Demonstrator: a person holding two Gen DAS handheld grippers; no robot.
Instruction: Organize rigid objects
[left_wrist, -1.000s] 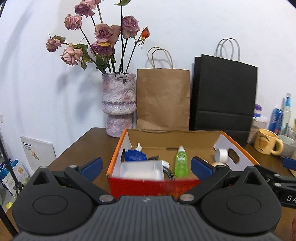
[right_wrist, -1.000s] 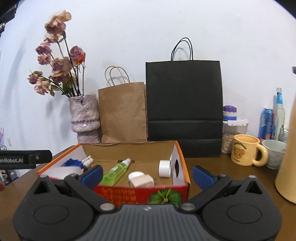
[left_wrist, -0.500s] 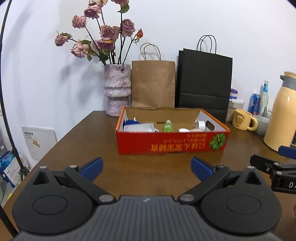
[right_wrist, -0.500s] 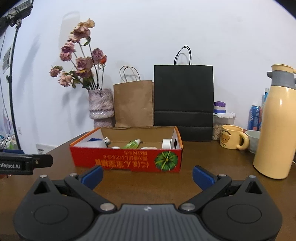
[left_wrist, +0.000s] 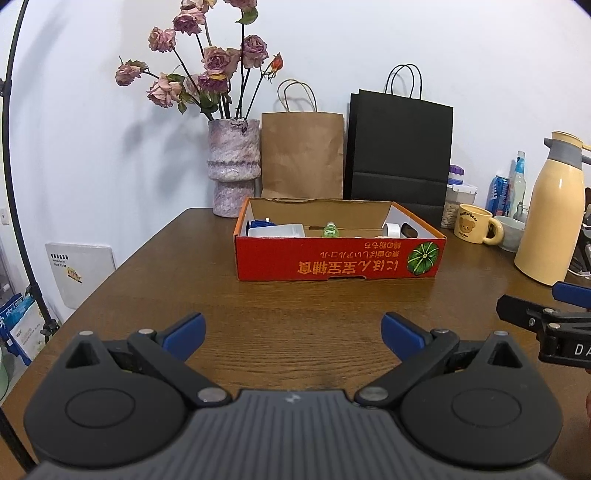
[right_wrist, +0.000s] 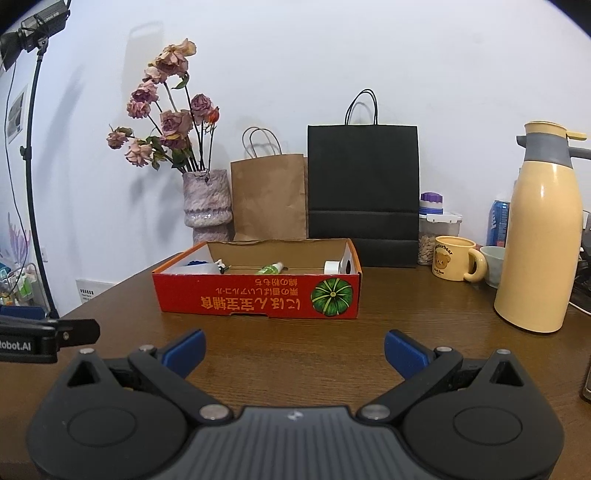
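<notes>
A plain white wall (right_wrist: 295, 55) is filling the background, with soft shadows falling across its left side. A dark brown wooden table (left_wrist: 295, 314) with visible grain is stretching toward the wall. A vase of faded pink roses (left_wrist: 233, 168), a brown paper bag (left_wrist: 302, 155) and a black paper bag (right_wrist: 364, 192) are standing in a row at the table's far edge against the wall. A cream thermos jug (right_wrist: 541, 236) and a yellow mug (right_wrist: 456, 258) are sitting on the right. A black light stand (right_wrist: 31, 147) is rising at the left, carrying a studio lamp (right_wrist: 33, 26).
</notes>
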